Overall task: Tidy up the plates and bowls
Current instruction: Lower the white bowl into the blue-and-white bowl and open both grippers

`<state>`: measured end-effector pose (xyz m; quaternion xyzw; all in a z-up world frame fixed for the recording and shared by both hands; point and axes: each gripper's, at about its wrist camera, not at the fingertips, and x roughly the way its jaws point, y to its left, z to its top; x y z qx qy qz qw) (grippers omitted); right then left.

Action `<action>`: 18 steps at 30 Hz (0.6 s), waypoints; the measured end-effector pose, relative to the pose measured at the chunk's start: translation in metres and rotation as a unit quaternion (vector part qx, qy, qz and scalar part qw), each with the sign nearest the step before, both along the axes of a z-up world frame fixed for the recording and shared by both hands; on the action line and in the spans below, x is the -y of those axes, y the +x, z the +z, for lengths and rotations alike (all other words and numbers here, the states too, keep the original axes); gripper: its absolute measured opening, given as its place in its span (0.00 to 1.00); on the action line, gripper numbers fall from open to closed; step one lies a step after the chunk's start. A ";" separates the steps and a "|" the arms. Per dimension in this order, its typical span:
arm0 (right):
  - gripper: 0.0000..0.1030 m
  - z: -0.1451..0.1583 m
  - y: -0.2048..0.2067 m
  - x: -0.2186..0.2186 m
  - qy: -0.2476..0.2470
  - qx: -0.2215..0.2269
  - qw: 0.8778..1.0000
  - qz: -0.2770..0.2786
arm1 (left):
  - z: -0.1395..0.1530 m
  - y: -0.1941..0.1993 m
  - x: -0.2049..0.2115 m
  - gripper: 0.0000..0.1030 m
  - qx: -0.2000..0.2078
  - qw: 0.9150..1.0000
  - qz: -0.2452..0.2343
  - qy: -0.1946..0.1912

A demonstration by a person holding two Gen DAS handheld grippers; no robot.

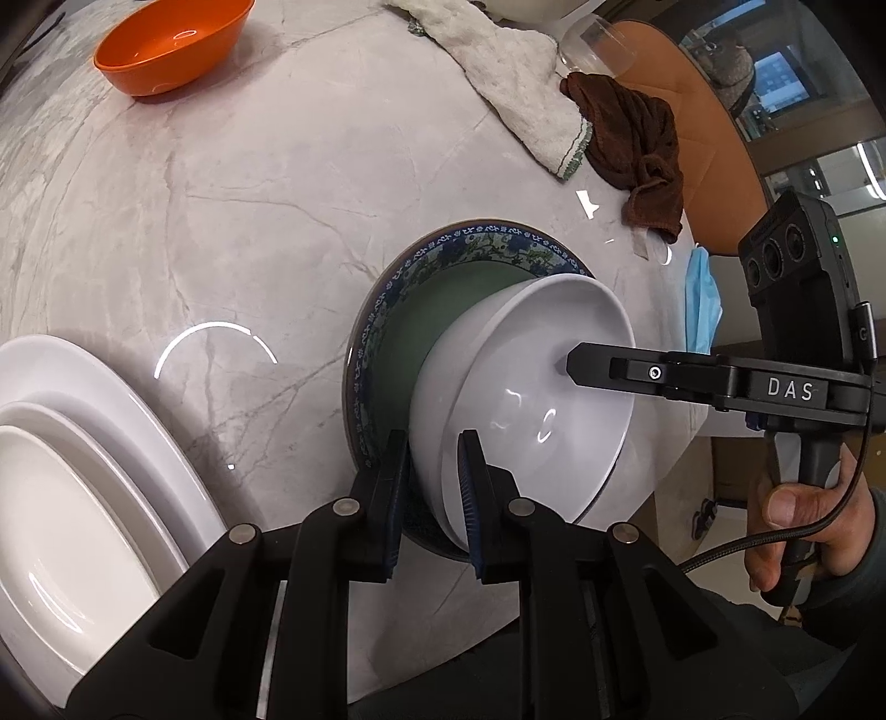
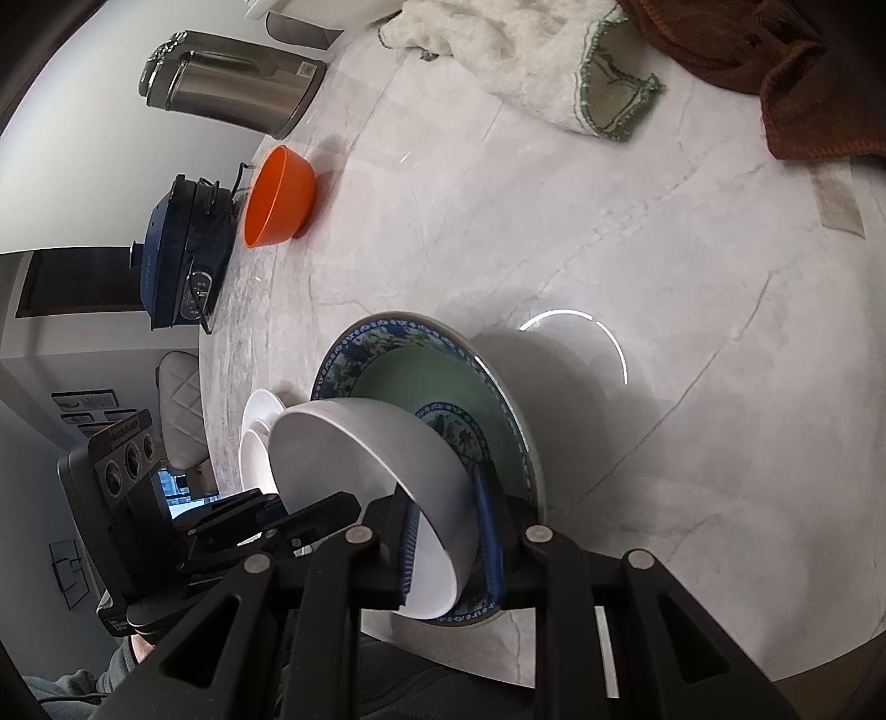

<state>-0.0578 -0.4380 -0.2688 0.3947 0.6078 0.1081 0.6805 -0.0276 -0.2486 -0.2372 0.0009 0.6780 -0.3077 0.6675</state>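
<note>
A white bowl (image 1: 531,399) sits tilted on a green plate with a blue patterned rim (image 1: 443,266), near the table's front edge. My left gripper (image 1: 432,493) is shut on the bowl's near rim, one finger inside and one outside. My right gripper (image 2: 448,543) is shut on the opposite rim of the same bowl (image 2: 376,443); its finger (image 1: 603,368) reaches into the bowl from the right. The patterned plate (image 2: 443,365) lies under the bowl. An orange bowl (image 1: 171,44) stands at the far left, also in the right wrist view (image 2: 279,196).
Stacked white oval platters (image 1: 83,443) lie at the left front, also seen past the bowl (image 2: 257,437). A white towel (image 1: 515,83) and a brown cloth (image 1: 637,149) lie at the far right. A steel kettle (image 2: 232,83) and a dark blue appliance (image 2: 183,255) stand beyond the orange bowl.
</note>
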 end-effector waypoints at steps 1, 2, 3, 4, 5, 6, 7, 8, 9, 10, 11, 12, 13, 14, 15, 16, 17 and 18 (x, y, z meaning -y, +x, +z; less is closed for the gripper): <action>0.21 0.000 0.000 0.000 -0.003 0.000 1.000 0.001 | 0.000 0.000 0.000 0.16 0.000 1.000 0.001 0.000; 0.21 0.000 0.000 0.000 -0.005 0.000 1.000 0.001 | 0.000 0.000 -0.001 0.16 -0.002 1.000 0.002 -0.001; 0.21 0.000 0.001 -0.001 -0.005 -0.001 1.000 0.001 | 0.000 0.000 -0.002 0.16 -0.004 1.000 0.004 -0.002; 0.21 0.001 0.001 -0.001 -0.007 -0.002 1.000 0.001 | 0.000 0.000 -0.003 0.16 -0.006 1.000 0.007 -0.003; 0.21 0.001 0.001 -0.001 -0.010 -0.002 1.000 0.002 | 0.001 0.000 -0.004 0.16 -0.008 1.000 0.010 -0.005; 0.21 0.002 0.002 -0.002 -0.013 -0.003 1.000 0.003 | 0.002 0.000 -0.005 0.17 -0.008 1.000 0.013 -0.005; 0.21 0.002 0.002 -0.002 -0.015 -0.004 1.000 0.003 | 0.003 0.000 -0.006 0.18 -0.008 1.000 0.015 -0.006; 0.21 0.002 0.003 -0.003 -0.018 -0.004 1.000 0.005 | 0.004 0.000 -0.007 0.21 -0.009 1.000 0.016 -0.008; 0.21 0.003 0.003 -0.003 -0.023 -0.005 1.000 0.007 | 0.006 0.000 -0.007 0.23 -0.009 1.000 0.018 -0.012; 0.21 0.004 0.004 -0.004 -0.028 -0.005 1.000 0.010 | 0.009 0.001 -0.008 0.27 -0.008 1.000 0.021 -0.015; 0.21 0.005 0.004 -0.005 -0.033 -0.006 0.999 0.011 | 0.012 0.000 -0.008 0.33 -0.005 1.000 0.022 -0.017; 0.21 0.005 0.005 -0.006 -0.036 -0.007 0.999 0.013 | 0.016 0.000 -0.008 0.39 -0.004 1.000 0.022 -0.022; 0.21 0.006 0.005 -0.006 -0.038 -0.007 0.999 0.014 | 0.021 0.000 -0.008 0.52 -0.002 0.999 0.022 -0.029; 0.20 0.006 0.006 -0.007 -0.041 -0.008 0.999 0.015 | 0.026 0.000 -0.008 0.64 0.004 0.999 0.022 -0.030; 0.18 0.005 0.006 -0.007 -0.045 -0.009 0.999 0.016 | 0.030 0.000 -0.008 0.67 0.011 0.999 0.021 -0.027; 0.18 0.005 0.007 -0.007 -0.050 -0.010 0.999 0.019 | 0.033 0.000 -0.008 0.67 0.015 0.999 0.020 -0.027; 0.18 0.005 0.008 -0.007 -0.053 -0.010 0.998 0.020 | 0.035 0.000 -0.009 0.67 0.015 0.999 0.022 -0.029; 0.17 0.006 0.009 -0.008 -0.058 -0.010 0.998 0.022 | 0.037 0.001 -0.010 0.67 0.015 0.999 0.025 -0.029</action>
